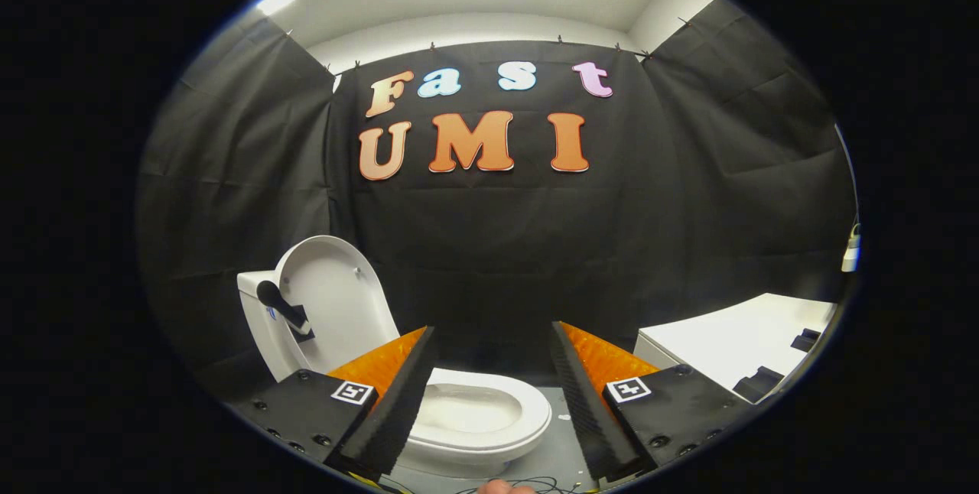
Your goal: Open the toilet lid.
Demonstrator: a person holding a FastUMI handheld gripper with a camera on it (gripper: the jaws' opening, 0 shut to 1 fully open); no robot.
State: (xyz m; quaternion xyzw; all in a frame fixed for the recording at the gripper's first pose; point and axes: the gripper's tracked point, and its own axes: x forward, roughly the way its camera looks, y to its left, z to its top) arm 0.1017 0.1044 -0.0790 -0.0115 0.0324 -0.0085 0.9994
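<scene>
A white toilet [489,425] stands low ahead of me, partly behind my left finger. Its lid [336,303] is raised upright, leaning back against the white tank [256,310]. A black handle [284,309] sticks out from the lid's left side. The seat ring and bowl lie exposed, between and just beyond my fingers. My gripper [493,341] is open, its black ribbed pads [398,402] wide apart with nothing between them, and it is held back from the toilet.
A white table or counter [734,341] stands to the right with dark objects [765,383] on it. A white device [850,253] hangs on the right cloth wall. Cables [528,485] lie on the grey floor near the toilet base.
</scene>
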